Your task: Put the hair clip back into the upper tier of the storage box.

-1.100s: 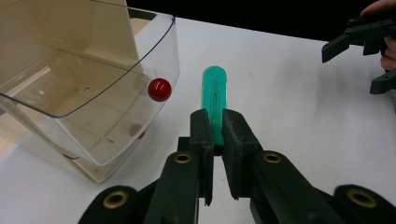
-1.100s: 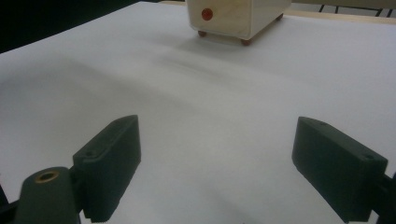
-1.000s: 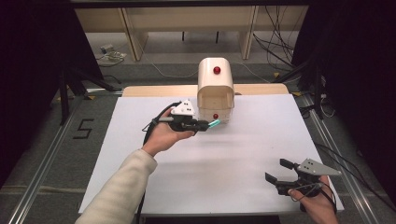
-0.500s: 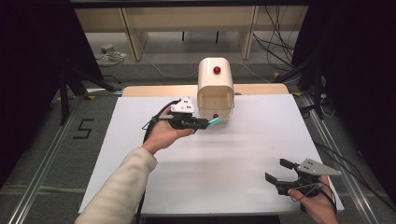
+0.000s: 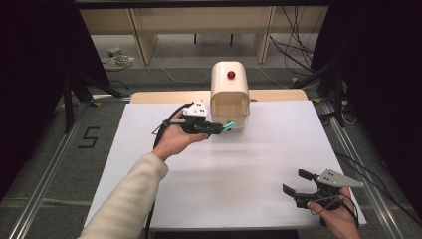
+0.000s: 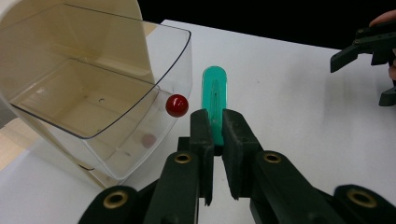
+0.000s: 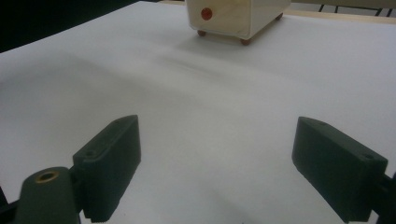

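A cream box [image 5: 230, 94] with a red button [image 5: 231, 74] on top stands at the table's far middle. Its clear bin [image 6: 93, 98] is tilted open toward me and looks empty; a red knob [image 6: 177, 105] sits on the bin's front wall. My left gripper [image 5: 215, 128] is shut on a short teal-green rounded piece [image 6: 215, 91], which points forward just beside the bin's front and the knob. At the near right corner of the table my right gripper [image 5: 293, 181] stands open with nothing between its jaws [image 7: 229, 163], facing the box [image 7: 233, 16].
A white sheet [image 5: 249, 164] covers the table, with a strip of bare wood [image 5: 164, 97] behind the box. Rails run along both table sides. Cables and shelving legs lie on the floor beyond.
The left gripper with the green piece has shifted very slightly in front of the bin. The right gripper has stayed put.
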Motion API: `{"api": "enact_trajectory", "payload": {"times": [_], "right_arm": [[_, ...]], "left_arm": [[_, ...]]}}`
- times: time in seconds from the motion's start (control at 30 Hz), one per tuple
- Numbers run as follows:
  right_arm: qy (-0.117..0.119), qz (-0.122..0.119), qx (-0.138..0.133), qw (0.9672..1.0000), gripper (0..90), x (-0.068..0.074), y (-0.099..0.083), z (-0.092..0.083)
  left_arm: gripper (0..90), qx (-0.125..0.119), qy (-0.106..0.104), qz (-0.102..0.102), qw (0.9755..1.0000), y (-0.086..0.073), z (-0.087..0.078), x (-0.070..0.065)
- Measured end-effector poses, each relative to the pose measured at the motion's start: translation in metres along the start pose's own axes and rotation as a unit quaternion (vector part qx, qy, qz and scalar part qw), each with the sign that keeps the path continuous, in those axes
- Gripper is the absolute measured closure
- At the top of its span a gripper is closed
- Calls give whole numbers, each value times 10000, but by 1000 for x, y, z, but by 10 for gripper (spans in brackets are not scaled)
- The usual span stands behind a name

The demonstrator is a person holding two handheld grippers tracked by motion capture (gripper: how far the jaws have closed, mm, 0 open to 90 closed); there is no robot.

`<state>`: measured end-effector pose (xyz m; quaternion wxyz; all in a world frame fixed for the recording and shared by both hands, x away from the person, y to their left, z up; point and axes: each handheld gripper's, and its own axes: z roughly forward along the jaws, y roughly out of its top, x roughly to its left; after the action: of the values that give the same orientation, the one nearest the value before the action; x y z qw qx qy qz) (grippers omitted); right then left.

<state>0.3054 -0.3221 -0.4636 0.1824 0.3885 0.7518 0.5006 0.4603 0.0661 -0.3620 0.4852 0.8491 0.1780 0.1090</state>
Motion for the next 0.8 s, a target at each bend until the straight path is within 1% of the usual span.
{"api": "enact_trajectory", "payload": {"times": [0.07,0.27,0.37,0.43,0.5,0.67,0.73,0.8], "right_arm": [[5,-7,-2,10000,163,0,0,0],[-5,-9,11,10000,163,0,0,0],[-1,1,23,10000,163,0,0,0],[-1,5,27,10000,163,0,0,0],[-2,1,29,10000,163,0,0,0],[-1,-5,24,10000,163,0,0,0],[0,-9,21,10000,163,0,0,0],[0,-14,17,10000,163,0,0,0]], "left_arm": [[828,-44,-5,-43,10000,1,0,0],[828,-39,21,-52,10000,2,1,3],[828,2,30,-56,10000,3,1,4],[828,-18,28,-118,9999,4,2,4],[828,0,42,-81,10000,4,2,5],[828,4,46,-82,10000,9,2,7],[828,-8,55,-127,9999,10,3,6],[827,-10,80,-94,9999,11,4,7]]}}
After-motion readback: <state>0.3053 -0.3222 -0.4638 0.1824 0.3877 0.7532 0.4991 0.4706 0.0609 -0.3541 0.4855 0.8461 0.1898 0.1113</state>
